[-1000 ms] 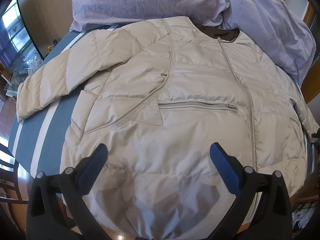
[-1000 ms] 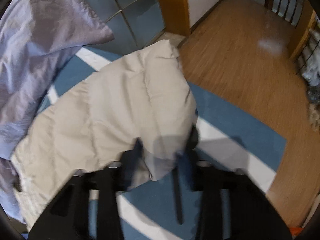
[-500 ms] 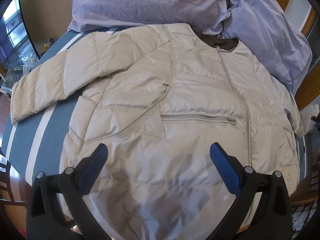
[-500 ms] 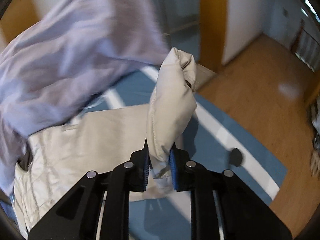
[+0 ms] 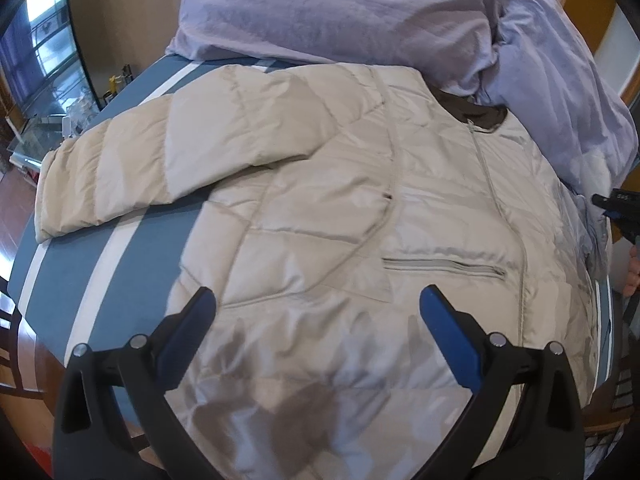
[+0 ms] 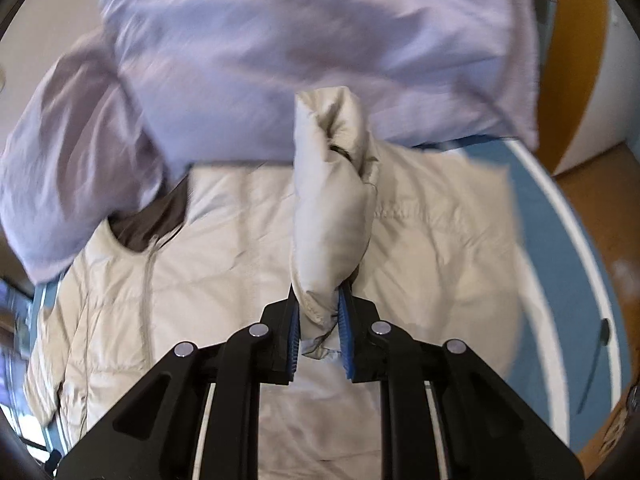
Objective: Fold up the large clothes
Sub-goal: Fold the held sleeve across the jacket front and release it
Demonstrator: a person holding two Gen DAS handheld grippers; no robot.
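A beige puffer jacket [image 5: 352,240] lies face up on the blue striped bed [image 5: 120,272], collar away from me. Its left sleeve [image 5: 132,176] stretches out to the left. My left gripper [image 5: 318,304] is open and empty, hovering above the jacket's lower front. My right gripper [image 6: 319,312] is shut on the cuff of the jacket's right sleeve [image 6: 330,208] and holds it lifted over the jacket body [image 6: 208,264]. The right gripper also shows at the right edge of the left wrist view [image 5: 618,204].
Lilac pillows and a duvet [image 5: 360,8] lie past the collar at the head of the bed. They also show in the right wrist view [image 6: 300,48]. Wooden floor [image 6: 600,208] lies to the right of the bed, and a glass cabinet [image 5: 40,72] stands at the far left.
My right gripper has closed on the right sleeve cuff, lifted it and swung it from the bed's edge in over the jacket body. The left gripper has drifted slightly and stayed open.
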